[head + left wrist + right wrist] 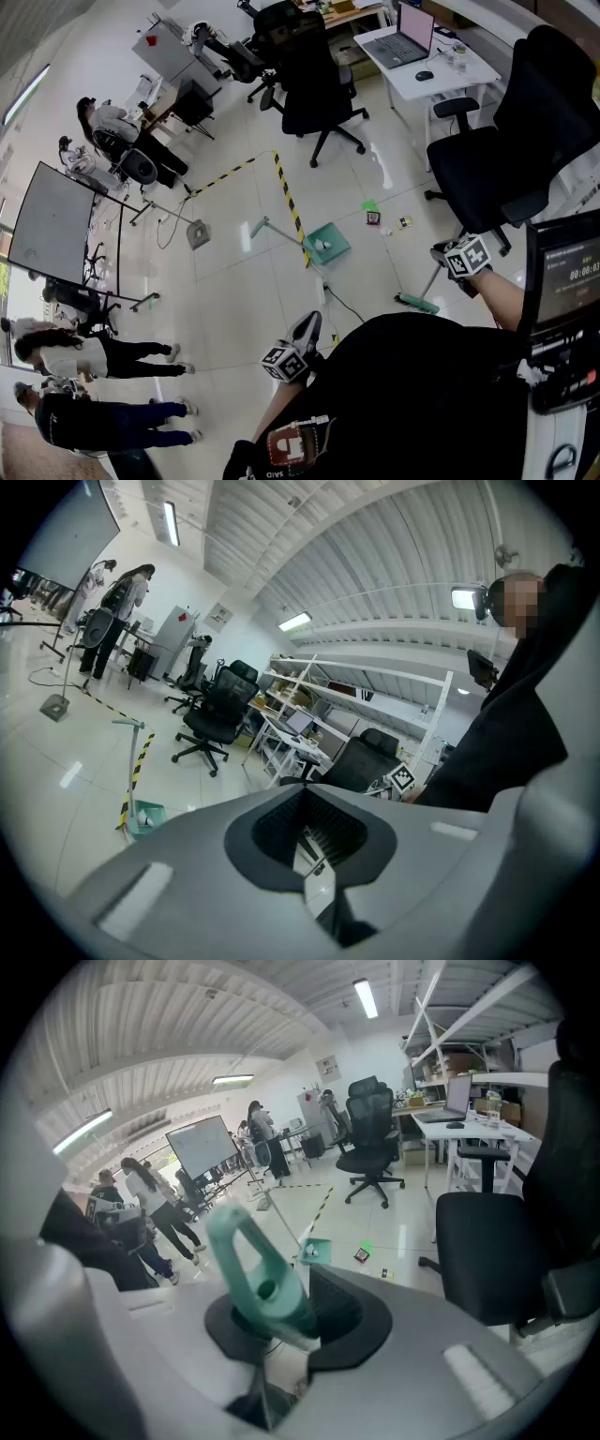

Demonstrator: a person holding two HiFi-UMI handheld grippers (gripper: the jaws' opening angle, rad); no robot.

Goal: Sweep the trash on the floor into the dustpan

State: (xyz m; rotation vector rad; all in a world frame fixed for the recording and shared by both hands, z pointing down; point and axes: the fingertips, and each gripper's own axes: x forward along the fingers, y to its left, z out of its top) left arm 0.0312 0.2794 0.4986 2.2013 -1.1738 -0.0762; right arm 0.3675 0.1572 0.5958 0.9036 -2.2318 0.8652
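The trash lies loose on the pale tiled floor: a bright green scrap (369,205), a small dark packet (373,217) just beside it, and a small yellowish piece (405,222) a little to its right. All three sit between the green dustpan (328,244) and a black office chair (511,159). The dustpan rests on the floor near the end of a yellow-and-black tape line (289,202), its long handle (272,228) slanting up to the left, and a white crumpled lump (322,246) lies inside it.

The broom (415,303) stands with its green brush head on the floor near the person's body, well apart from the trash. Its thin shaft rises to the right gripper (448,255). In the right gripper view the jaws are clamped on the broom's green looped grip (258,1274).

The left gripper (305,330) is held low in front of the person's dark top. Its jaws stand slightly parted with nothing between them, only floor showing through the gap.

Farther off are a white desk (441,70) with an open laptop (408,39), a second black office chair (309,80), a whiteboard on a stand (52,225), and several people (103,356) standing at the left.
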